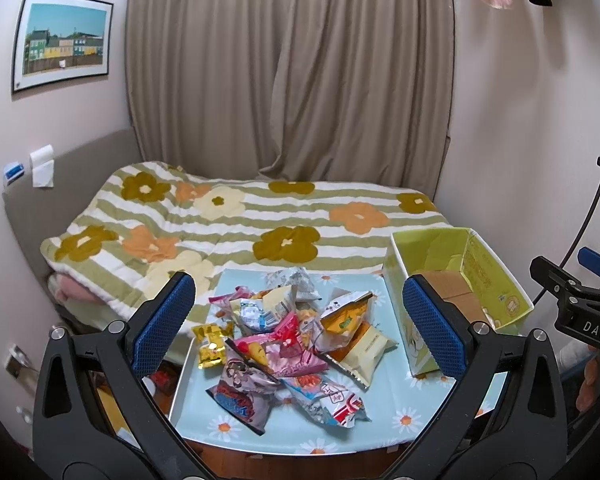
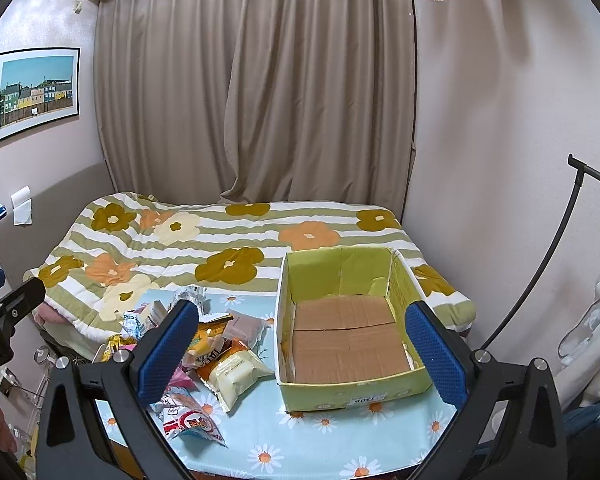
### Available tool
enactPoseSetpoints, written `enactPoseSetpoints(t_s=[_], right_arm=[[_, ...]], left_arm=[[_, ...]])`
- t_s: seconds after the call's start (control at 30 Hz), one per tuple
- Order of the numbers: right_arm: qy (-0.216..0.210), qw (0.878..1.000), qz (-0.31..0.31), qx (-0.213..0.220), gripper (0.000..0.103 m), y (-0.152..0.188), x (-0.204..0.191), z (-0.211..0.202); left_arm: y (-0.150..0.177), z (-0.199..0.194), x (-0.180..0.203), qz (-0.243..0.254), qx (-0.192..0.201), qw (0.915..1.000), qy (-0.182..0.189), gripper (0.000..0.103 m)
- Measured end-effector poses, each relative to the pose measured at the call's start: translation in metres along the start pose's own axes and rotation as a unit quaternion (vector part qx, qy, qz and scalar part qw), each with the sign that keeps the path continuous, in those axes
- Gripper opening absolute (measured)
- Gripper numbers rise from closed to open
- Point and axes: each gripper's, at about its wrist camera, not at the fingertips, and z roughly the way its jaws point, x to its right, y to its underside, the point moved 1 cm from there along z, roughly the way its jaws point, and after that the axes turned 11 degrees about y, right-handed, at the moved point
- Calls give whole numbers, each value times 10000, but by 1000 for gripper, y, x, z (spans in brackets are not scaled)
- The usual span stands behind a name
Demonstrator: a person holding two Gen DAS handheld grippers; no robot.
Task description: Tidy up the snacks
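Blue-padded, the left gripper (image 1: 300,320) hangs wide apart above the heap of snack packets (image 1: 288,336) on the daisy-print table (image 1: 404,420). To the right, the right gripper (image 2: 300,344) gapes equally wide over the yellow-green cardboard box (image 2: 348,394), holding nothing.

Left gripper (image 1: 300,316) fingers spread wide, right gripper (image 2: 302,348) likewise — both empty

Snacks and box on the table, bed behind

The snack pile (image 1: 284,336) lies on the table (image 2: 300,436), the open box (image 2: 348,336) stands just right of it, and the bed (image 2: 228,248) is behind both.
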Motion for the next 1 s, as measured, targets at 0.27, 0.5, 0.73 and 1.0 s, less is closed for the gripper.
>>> enactPoseSetpoints(t_s=[0.27,0.5,0.73,1.0], right_arm=[[-11,10000,7,9,103,0,0,0],[-13,10000,15,1,103,-1,0,0],[-16,10000,11,5,103,-2,-1,-1],[-72,10000,-6,-63,103,-3,-3,-1]], left_arm=[[-2,-2,0,2,-1,10000,0,103],[-2,-1,1,-10,-8,10000,9,103],[-3,-1,2,-14,-17,10000,48,103],[-6,1,2,-50,-65,10000,-6,103]])
